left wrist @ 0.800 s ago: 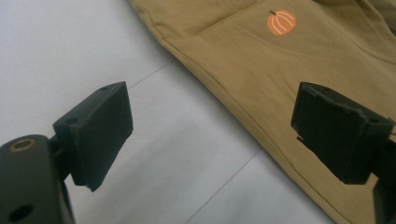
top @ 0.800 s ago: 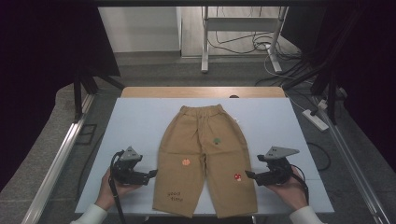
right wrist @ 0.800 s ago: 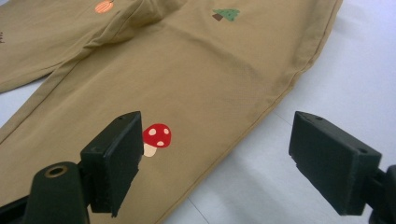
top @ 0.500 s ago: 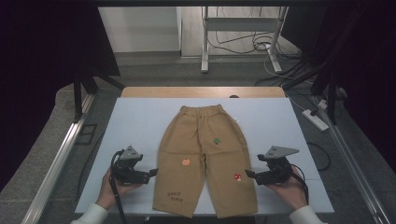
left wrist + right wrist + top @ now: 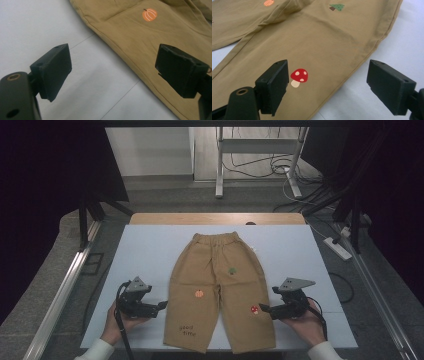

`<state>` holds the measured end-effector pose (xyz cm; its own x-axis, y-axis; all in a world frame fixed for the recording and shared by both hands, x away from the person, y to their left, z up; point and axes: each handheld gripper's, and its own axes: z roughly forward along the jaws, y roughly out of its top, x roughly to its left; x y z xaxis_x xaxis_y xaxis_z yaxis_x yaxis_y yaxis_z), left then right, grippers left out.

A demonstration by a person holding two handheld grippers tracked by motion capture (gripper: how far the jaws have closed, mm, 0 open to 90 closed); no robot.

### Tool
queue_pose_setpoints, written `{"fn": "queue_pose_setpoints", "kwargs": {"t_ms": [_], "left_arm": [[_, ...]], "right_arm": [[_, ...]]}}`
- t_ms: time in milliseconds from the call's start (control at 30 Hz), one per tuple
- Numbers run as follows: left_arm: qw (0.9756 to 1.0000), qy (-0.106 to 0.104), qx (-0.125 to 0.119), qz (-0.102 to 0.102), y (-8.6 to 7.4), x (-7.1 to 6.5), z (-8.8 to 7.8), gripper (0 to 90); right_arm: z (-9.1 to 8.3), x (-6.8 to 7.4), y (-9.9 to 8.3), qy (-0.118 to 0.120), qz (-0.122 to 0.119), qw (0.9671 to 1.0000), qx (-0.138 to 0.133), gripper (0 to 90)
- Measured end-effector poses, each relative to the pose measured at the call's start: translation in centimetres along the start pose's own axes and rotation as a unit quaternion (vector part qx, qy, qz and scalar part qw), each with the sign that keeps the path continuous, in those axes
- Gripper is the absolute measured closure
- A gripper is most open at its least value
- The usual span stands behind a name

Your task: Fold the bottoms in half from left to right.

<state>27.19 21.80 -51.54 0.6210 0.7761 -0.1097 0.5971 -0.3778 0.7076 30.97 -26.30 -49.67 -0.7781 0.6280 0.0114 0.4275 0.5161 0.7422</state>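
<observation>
While both hands rest low at the near edge of the desk (image 5: pixel 150 250), a pair of tan trousers (image 5: pixel 217 285) lies flat in the middle of the pale sheet, waistband toward the far side, legs running toward the person. Small prints on the cloth: an orange pumpkin (image 5: pixel 199 294) on the left leg, a green tree (image 5: pixel 232 270) higher up on the right leg, a red mushroom (image 5: pixel 254 309) lower on the right leg, dark lettering near the left hem.

Left tool (image 5: pixel 161 305): held level just beside the outer seam of the left leg, pointing in toward it. Jaws spread wide, nothing between them. In the left gripper view one jaw sits over bare desk, the other over the cloth edge; the pumpkin (image 5: pixel 149 15) shows beyond.

Right tool (image 5: pixel 262 308): held level at the outer seam of the right leg, tip close to the mushroom. Jaws spread wide, nothing pinched. In the right gripper view the mushroom (image 5: pixel 298 76) sits next to one jaw, and the seam runs between the jaws; the other jaw is over bare desk. Cannot tell whether either tool touches the cloth.
</observation>
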Motion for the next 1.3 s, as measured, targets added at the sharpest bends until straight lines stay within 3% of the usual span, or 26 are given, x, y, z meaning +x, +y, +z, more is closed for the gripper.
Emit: {"fn": "queue_pose_setpoints", "kwargs": {"t_ms": [633, 1300], "left_arm": [[1.0, -0.002, -0.003, 0.0, 0.6, 0.3, 0.5, 13.4], [1.0, -0.004, -0.007, 0.002, 0.9, 0.5, 0.7, 13.4]], "right_arm": [[1.0, 1.1, 0.8, 0.003, -0.003, 1.0, -0.005, 18.2], [2.6, 3.1, 2.8, 0.018, -0.031, 0.9993, -0.006, 18.2]]}}
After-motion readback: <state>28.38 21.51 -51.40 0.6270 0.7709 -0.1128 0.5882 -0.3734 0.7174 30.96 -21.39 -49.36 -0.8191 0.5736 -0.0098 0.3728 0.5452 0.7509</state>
